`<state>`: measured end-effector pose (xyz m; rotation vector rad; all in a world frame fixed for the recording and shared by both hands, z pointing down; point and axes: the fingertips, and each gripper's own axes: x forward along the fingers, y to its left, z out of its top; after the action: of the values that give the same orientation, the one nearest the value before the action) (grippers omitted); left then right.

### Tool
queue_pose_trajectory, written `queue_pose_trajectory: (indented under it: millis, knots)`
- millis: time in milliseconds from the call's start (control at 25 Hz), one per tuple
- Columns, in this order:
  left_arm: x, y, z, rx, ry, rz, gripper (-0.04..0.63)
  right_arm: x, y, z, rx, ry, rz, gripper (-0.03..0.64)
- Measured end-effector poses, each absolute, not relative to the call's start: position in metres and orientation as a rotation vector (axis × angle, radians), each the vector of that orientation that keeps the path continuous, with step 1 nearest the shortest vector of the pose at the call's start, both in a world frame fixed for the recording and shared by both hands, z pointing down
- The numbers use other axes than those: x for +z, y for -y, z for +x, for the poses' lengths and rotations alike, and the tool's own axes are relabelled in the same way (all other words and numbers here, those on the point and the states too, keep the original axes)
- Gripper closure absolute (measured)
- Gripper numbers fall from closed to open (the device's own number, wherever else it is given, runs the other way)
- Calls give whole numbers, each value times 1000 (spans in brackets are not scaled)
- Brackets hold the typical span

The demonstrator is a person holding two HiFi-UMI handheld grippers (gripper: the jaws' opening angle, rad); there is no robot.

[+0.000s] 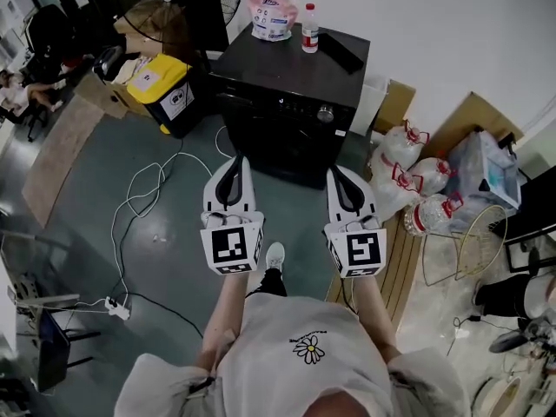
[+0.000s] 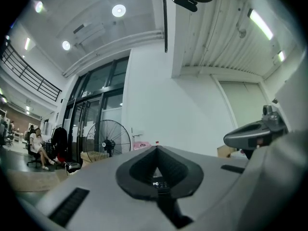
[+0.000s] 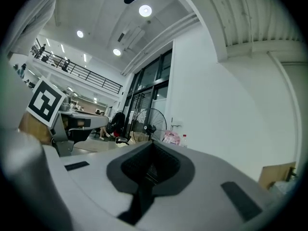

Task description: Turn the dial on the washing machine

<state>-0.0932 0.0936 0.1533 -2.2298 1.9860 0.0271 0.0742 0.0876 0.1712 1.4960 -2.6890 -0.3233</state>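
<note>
The black washing machine (image 1: 291, 102) stands against the white wall, straight ahead of me. Its round silver dial (image 1: 326, 114) sits at the right end of the front panel. My left gripper (image 1: 234, 163) and right gripper (image 1: 337, 175) are held side by side above the floor, well short of the machine, both pointing at it. Both are shut with nothing between the jaws. In the left gripper view the left gripper (image 2: 157, 149) shows only a lit bit of the machine's panel (image 2: 159, 182) through the hollow behind its tips. The right gripper (image 3: 153, 144) looks the same way.
On the machine's top lie a pink bag (image 1: 271, 16), a water bottle (image 1: 310, 29) and a flat black object (image 1: 343, 52). A yellow-lidded bin (image 1: 161, 85) and a fan (image 2: 108, 143) stand to the left. Cables (image 1: 143, 198) cross the floor. Water jugs (image 1: 417, 181) and a wire basket (image 1: 465, 241) crowd the right.
</note>
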Motion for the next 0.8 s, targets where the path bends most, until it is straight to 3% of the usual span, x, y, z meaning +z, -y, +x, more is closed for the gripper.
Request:
queue_pose_trajectory:
  millis: [360,800]
  knots:
    - [167,32,-138,31,-1938,-2319,597,174,34,30,-304,2625,1565,614]
    - [179,87,-141,36,-1897,-2384,597,172,87,7,-352,2593,1563,614]
